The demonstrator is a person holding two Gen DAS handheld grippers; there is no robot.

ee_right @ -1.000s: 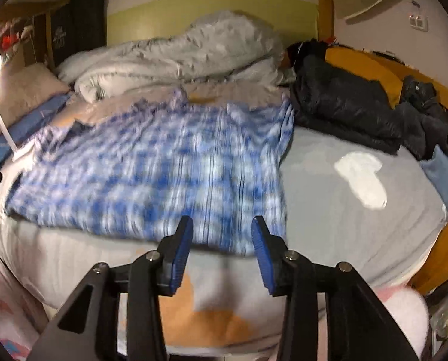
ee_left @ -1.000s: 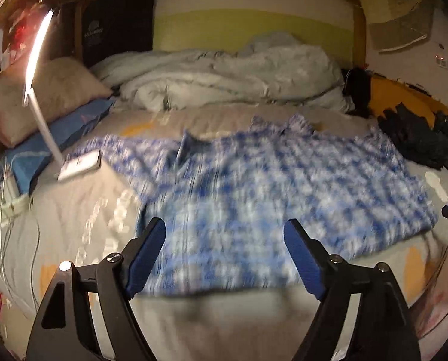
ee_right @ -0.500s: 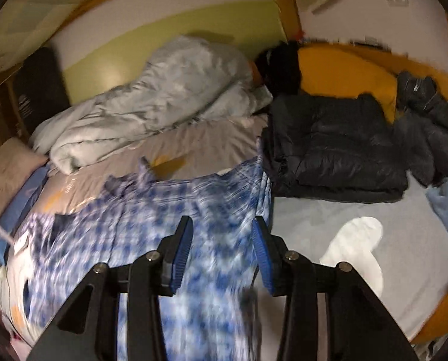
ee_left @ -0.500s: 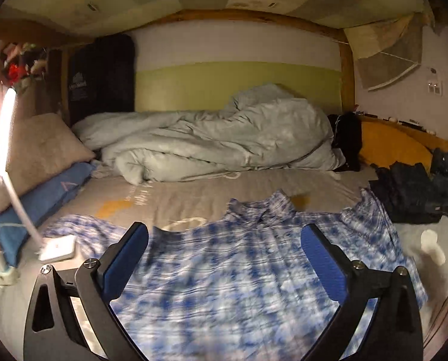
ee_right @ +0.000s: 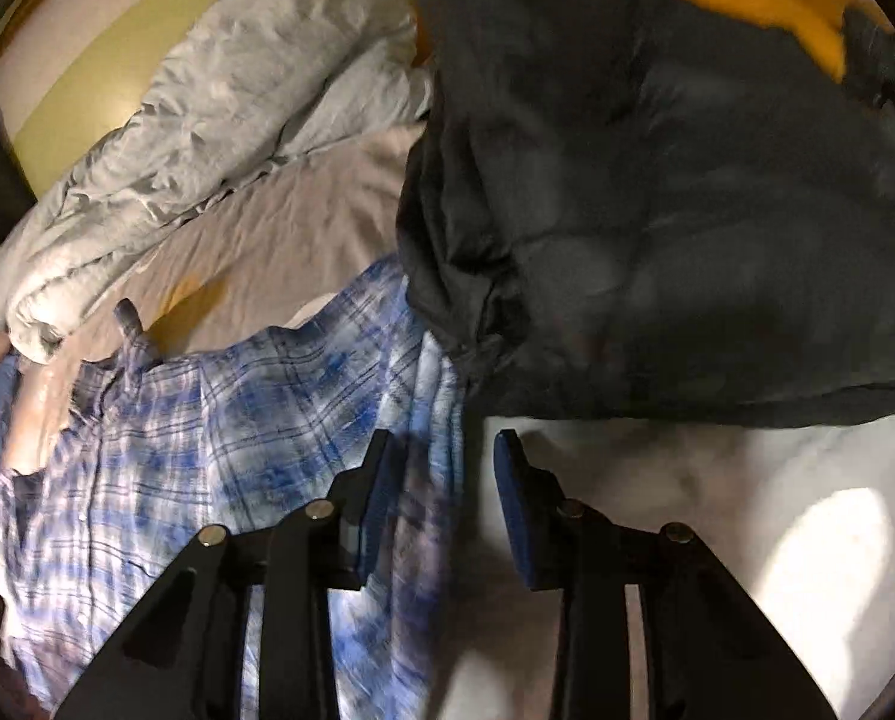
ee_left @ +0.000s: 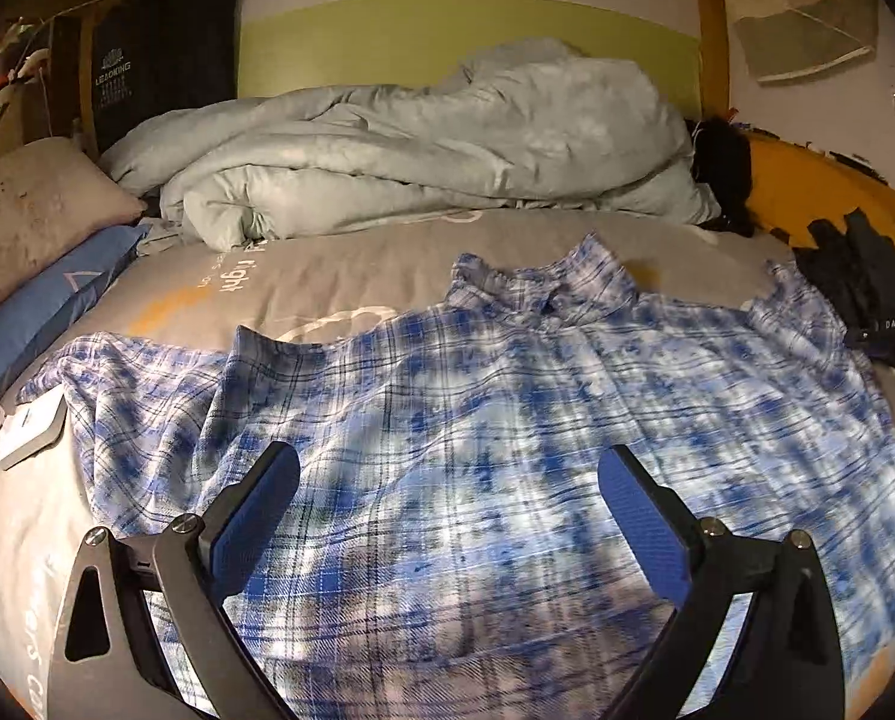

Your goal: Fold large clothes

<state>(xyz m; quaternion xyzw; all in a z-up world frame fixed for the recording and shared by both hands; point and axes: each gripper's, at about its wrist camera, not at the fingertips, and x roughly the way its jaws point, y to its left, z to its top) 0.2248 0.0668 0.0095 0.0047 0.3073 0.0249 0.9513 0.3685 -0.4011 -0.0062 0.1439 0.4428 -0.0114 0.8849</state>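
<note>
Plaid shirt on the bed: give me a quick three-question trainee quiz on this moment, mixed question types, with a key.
1. True or false: the blue plaid shirt is already folded into a neat square.
2. Multiple choice: what lies right beside the shirt's edge in the right wrist view? A) a dark jacket B) a laptop C) a wicker basket
3. Fill in: the left gripper hovers over the shirt with its jaws wide ____.

Key:
1. False. It lies spread flat on the bed sheet, collar toward the grey duvet.
2. A, the dark jacket.
3. Open, with nothing gripped. The right gripper is closing, its pads not yet pressing cloth.
</note>
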